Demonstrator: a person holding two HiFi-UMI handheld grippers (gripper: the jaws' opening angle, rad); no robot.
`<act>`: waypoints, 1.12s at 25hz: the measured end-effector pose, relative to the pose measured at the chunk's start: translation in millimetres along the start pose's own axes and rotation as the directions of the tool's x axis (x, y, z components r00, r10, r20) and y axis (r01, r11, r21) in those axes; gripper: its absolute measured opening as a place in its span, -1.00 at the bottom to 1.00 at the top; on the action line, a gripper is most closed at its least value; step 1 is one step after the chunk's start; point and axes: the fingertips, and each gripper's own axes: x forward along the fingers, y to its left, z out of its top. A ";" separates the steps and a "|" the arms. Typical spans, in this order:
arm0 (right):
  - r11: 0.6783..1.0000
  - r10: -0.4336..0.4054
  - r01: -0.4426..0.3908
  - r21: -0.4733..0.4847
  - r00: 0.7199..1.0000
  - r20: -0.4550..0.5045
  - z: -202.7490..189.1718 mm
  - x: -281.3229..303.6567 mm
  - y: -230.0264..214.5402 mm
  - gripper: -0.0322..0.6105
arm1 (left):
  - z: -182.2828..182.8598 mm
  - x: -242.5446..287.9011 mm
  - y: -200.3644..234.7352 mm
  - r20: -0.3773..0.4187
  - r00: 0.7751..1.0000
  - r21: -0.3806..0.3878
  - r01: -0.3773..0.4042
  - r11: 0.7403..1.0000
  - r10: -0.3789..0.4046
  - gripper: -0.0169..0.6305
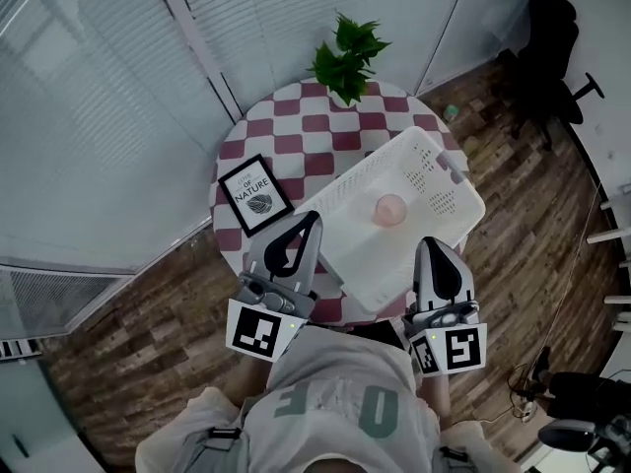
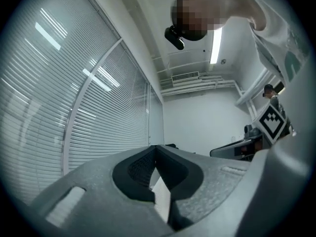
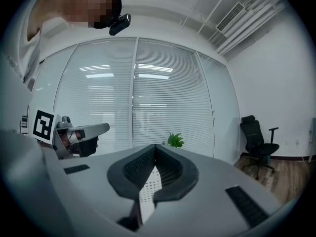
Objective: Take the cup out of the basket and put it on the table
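Note:
A pink cup (image 1: 390, 209) stands upright inside a white perforated basket (image 1: 360, 170) on the round checkered table (image 1: 296, 146). In the head view my left gripper (image 1: 313, 218) hovers at the basket's near left corner. My right gripper (image 1: 435, 246) hovers at its near right side. Neither touches the cup. In the left gripper view the left gripper (image 2: 157, 149) is shut, tips meeting with nothing held. The right gripper (image 3: 155, 147) is also shut and empty, and a strip of the basket (image 3: 147, 194) shows below its tips.
A framed picture (image 1: 254, 194) lies on the table's left side and a potted plant (image 1: 347, 57) stands at its far edge. Glass walls with blinds lie behind the table. A black office chair (image 1: 552, 47) stands on the wood floor at the right.

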 end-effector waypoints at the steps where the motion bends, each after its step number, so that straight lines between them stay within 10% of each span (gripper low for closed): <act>1: 1.000 0.007 -0.007 0.009 1.000 -0.018 -4.2 3.5 -6.3 -0.88 | -3.3 3.4 1.2 -0.012 1.000 0.009 -0.010 1.000 0.010 -0.94; 6: 0.991 0.133 -0.135 -0.008 0.982 -0.135 -15.3 28.2 -29.9 -0.84 | -0.3 23.5 2.1 -0.010 0.999 0.008 -0.043 0.999 0.043 -0.94; 9: 0.958 0.271 -0.284 -0.029 0.936 -0.227 -30.4 47.8 -26.2 -0.15 | 4.6 29.7 4.7 0.006 0.998 0.009 -0.068 0.998 0.068 -0.94; 12: 0.900 0.369 -0.419 -0.116 0.877 -0.306 -40.2 58.0 -16.1 0.15 | 5.3 30.3 7.5 0.017 0.994 -0.018 -0.108 0.994 0.108 -0.94; 19: 0.723 0.417 -0.643 -0.252 0.697 -0.583 -93.3 83.7 -13.2 0.16 | 8.3 47.1 -24.4 0.019 1.000 0.055 -0.016 0.998 0.015 -0.94; 28: 0.498 0.309 -0.841 -0.209 0.398 -0.864 -169.1 83.5 -15.1 0.15 | 0.4 37.8 -7.8 -0.001 0.997 0.054 -0.081 0.995 0.081 -0.94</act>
